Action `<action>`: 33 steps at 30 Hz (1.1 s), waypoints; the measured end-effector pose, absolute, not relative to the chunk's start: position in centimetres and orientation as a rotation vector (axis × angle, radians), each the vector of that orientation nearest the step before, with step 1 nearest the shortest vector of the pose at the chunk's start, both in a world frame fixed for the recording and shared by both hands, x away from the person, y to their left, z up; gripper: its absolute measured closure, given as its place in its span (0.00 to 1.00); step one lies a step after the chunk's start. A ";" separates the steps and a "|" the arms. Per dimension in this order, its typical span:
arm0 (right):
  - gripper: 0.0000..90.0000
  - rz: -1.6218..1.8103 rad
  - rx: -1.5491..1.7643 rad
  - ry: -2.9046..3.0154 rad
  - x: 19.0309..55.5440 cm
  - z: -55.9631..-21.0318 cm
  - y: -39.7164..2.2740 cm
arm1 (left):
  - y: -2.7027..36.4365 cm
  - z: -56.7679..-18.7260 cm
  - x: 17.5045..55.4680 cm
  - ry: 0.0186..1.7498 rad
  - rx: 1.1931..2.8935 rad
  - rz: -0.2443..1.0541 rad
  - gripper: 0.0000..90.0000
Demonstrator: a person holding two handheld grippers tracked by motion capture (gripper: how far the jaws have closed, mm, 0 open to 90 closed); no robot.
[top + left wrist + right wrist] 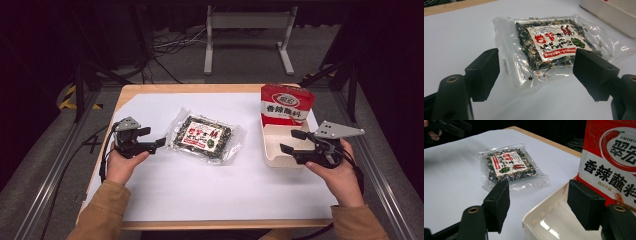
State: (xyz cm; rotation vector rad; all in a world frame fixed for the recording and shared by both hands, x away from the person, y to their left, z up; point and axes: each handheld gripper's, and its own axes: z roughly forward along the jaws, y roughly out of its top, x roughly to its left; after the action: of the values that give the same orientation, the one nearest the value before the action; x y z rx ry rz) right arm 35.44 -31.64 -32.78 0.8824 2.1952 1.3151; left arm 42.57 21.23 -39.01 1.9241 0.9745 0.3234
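The left gripper (154, 138) stands released, its 2 jaws wide apart and empty, aimed at the clear seasoning packet (206, 136) lying flat just beside it on the white sheet (210, 185). The right gripper (291, 141) is also released, jaws spread over the near corner of the white tray (272, 155). A red sachet (286, 105) stands upright at the tray's far end.
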 end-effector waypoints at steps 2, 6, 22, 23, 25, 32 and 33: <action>0.39 1.316 0.875 2.202 35.4 -32.8 -31.4 | 21.2 -39.2 43.1 0.983 1.920 0.313 0.25; 0.47 1.282 0.821 2.251 35.2 -32.9 -30.8 | 21.0 -40.0 43.9 1.026 1.956 0.300 0.34; 0.54 1.302 0.736 2.298 34.7 -33.7 -28.6 | 21.3 -42.6 46.6 1.211 1.912 0.246 0.49; 0.54 1.302 0.736 2.298 34.7 -33.7 -28.6 | 21.3 -42.6 46.6 1.211 1.912 0.246 0.51; 0.56 1.299 0.725 2.305 34.6 -33.9 -28.4 | 21.3 -43.0 46.9 1.216 1.931 0.236 0.52; 0.55 1.306 0.719 2.311 34.7 -34.2 -28.1 | 21.1 -43.7 47.3 1.239 1.937 0.149 0.50; 0.55 1.307 0.720 2.309 34.7 -34.2 -28.1 | 21.1 -43.8 47.4 1.248 1.929 0.127 0.50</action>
State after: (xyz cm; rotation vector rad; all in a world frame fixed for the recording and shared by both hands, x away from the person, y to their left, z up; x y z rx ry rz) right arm 34.70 -28.14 -34.19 0.7198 2.3092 1.3066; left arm 47.36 21.08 -43.78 1.9286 1.2481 0.1269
